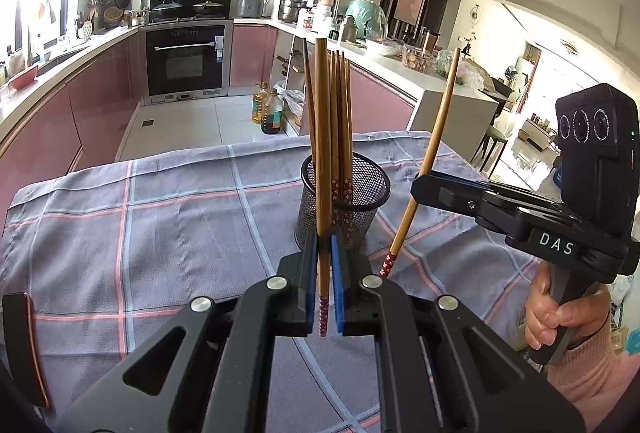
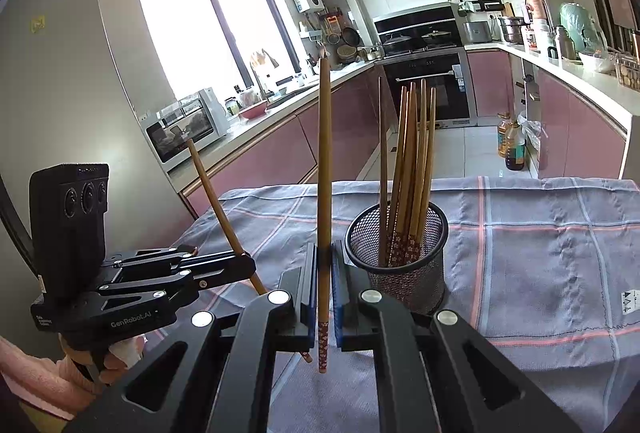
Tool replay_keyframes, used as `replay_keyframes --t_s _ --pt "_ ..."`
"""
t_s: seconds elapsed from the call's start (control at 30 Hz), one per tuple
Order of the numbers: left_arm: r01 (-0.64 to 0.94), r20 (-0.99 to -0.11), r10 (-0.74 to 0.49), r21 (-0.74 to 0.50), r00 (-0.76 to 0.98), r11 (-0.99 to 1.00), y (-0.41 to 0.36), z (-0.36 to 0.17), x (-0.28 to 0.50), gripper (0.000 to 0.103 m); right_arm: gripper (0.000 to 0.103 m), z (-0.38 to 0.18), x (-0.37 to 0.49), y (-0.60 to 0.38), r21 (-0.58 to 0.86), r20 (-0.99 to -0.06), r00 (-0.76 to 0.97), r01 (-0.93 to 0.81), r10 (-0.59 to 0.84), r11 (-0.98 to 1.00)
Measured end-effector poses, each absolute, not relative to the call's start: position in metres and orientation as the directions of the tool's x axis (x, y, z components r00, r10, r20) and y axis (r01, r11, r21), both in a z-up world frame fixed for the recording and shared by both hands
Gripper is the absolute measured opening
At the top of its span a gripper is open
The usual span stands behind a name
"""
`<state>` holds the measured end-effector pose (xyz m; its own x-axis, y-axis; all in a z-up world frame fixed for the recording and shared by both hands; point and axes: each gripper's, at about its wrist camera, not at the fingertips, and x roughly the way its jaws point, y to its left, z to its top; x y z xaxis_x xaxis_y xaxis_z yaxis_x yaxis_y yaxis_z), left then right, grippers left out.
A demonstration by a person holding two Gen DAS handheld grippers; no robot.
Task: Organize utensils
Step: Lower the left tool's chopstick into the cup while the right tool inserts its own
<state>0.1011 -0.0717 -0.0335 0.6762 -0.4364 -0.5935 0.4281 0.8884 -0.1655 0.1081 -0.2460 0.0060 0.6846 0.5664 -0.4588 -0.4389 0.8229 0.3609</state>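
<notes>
A black mesh cup (image 1: 362, 193) (image 2: 416, 257) stands on the checked cloth and holds several brown chopsticks (image 1: 340, 113) (image 2: 412, 161), upright. My left gripper (image 1: 324, 237) is shut on one brown chopstick (image 1: 323, 137), held upright just in front of the cup. It also shows at the left of the right wrist view (image 2: 248, 265), with its chopstick (image 2: 216, 201) tilted. My right gripper (image 2: 325, 253) is shut on another chopstick (image 2: 325, 161), held upright left of the cup. In the left wrist view the right gripper (image 1: 418, 181) holds its chopstick (image 1: 436, 153) tilted, right of the cup.
The grey checked cloth (image 1: 160, 217) (image 2: 540, 245) covers the table. Its far edge drops to a kitchen floor with oil bottles (image 1: 269, 111). Counters and an oven (image 1: 186, 59) lie beyond. A dark rounded object (image 1: 24, 345) sits at the cloth's near left edge.
</notes>
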Motion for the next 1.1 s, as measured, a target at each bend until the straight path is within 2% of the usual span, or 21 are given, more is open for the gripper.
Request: replay_keyframes --t_s 0.7,1.1 --pt "0.452 -0.574 -0.452 -0.155 0.682 0.879 -0.076 -0.022 0.102 0.007 0.006 0.018 0.11 -0.251 0.344 -0.436 0.705 -0.444 0.559 0.828" --pt "0.465 -0.534 -0.46 -0.136 0.709 0.875 -0.079 0.0 0.107 0.007 0.006 0.036 0.12 -0.257 0.328 -0.409 0.723 -0.452 0.556 0.829"
